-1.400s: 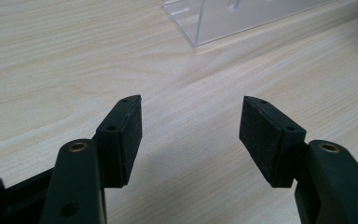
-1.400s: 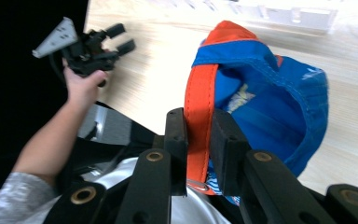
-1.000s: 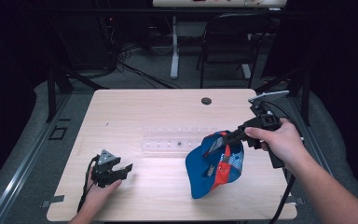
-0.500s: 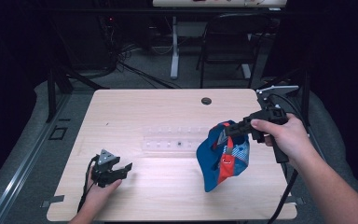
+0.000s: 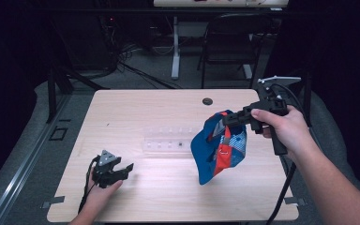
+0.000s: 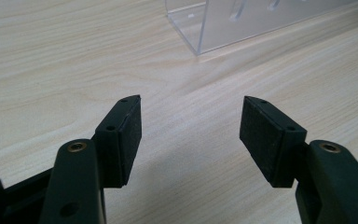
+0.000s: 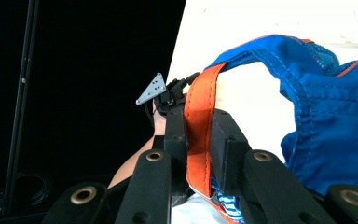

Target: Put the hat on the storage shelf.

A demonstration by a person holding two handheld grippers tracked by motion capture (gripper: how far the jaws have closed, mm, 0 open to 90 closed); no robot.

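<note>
Blue bag (image 5: 218, 150) hangs off table (image 5: 136, 112), strap clamped in right tongs (image 5: 228, 121).

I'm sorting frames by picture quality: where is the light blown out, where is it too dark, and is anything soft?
High view: table evenly lit, surroundings very dark, clear rack faint. Right gripper view: tabletop washed out to white, left half black, orange strap sharp between the right gripper. Left gripper view: even light, left gripper slightly soft, soft shadow beneath.
</note>
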